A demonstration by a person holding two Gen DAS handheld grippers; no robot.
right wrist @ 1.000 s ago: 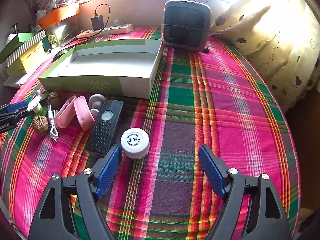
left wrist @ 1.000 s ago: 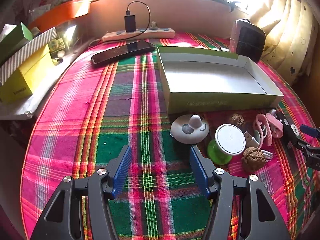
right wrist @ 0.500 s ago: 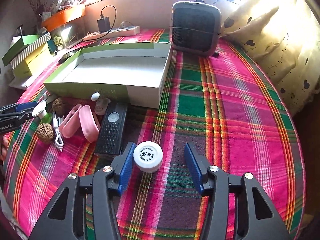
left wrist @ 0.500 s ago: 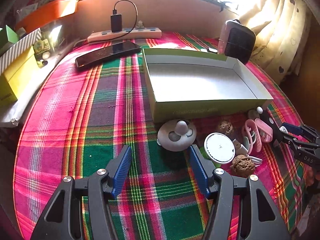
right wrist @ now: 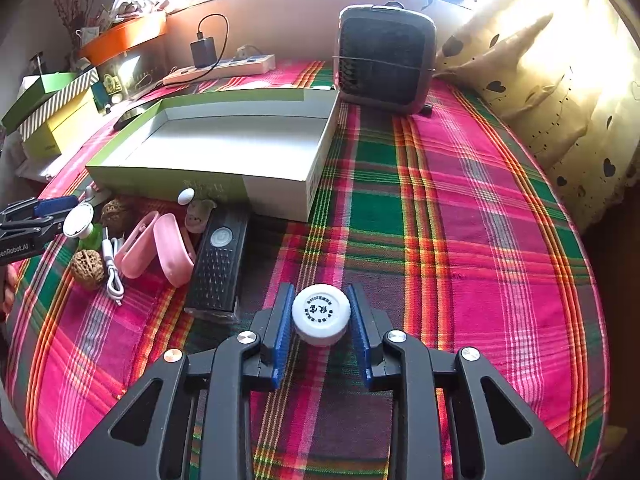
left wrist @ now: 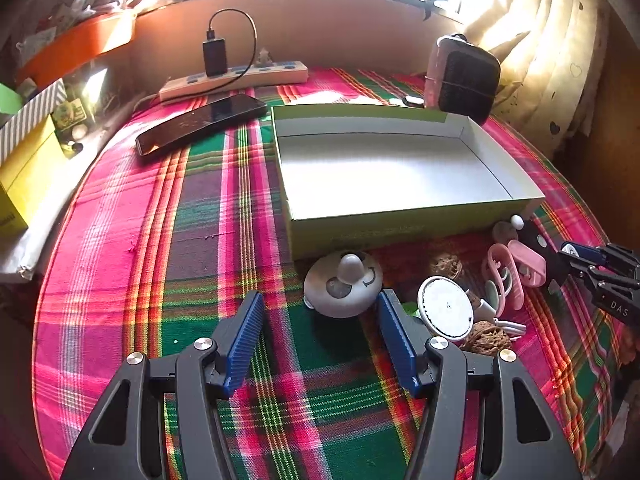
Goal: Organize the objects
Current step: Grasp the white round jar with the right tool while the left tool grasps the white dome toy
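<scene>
Two grippers over a plaid tablecloth [right wrist: 460, 208]. Right gripper [right wrist: 321, 312] has its blue pads closed against both sides of a small white jar [right wrist: 321, 314], which sits on the cloth in front of the box's right end. Left gripper [left wrist: 320, 312] is spread wide, nothing between the fingers; a grey round disc with knob [left wrist: 343, 283] lies just ahead, close to the inner side of the right finger [left wrist: 394, 336].

Open green box [left wrist: 400, 224], white inside, nothing in it, stands behind the clutter. Crowded along its front wall: black remote [right wrist: 219, 256] just left of the jar, pink clip case [right wrist: 158, 250], white cable [right wrist: 113, 268], two walnuts [right wrist: 87, 269], a white-lidded green bottle [left wrist: 445, 312] touching the left gripper's right finger from outside, a small white bead [right wrist: 185, 196].

Behind the box: black phone [left wrist: 200, 122], power strip [left wrist: 236, 78] with charger plugged in, small heater [right wrist: 384, 64] at the box's far right corner. Yellow and striped boxes [right wrist: 56, 116] off the left edge.

Cloth to the right of the box and jar is bare up to the pillow [right wrist: 520, 92]; left of the box is bare too.
</scene>
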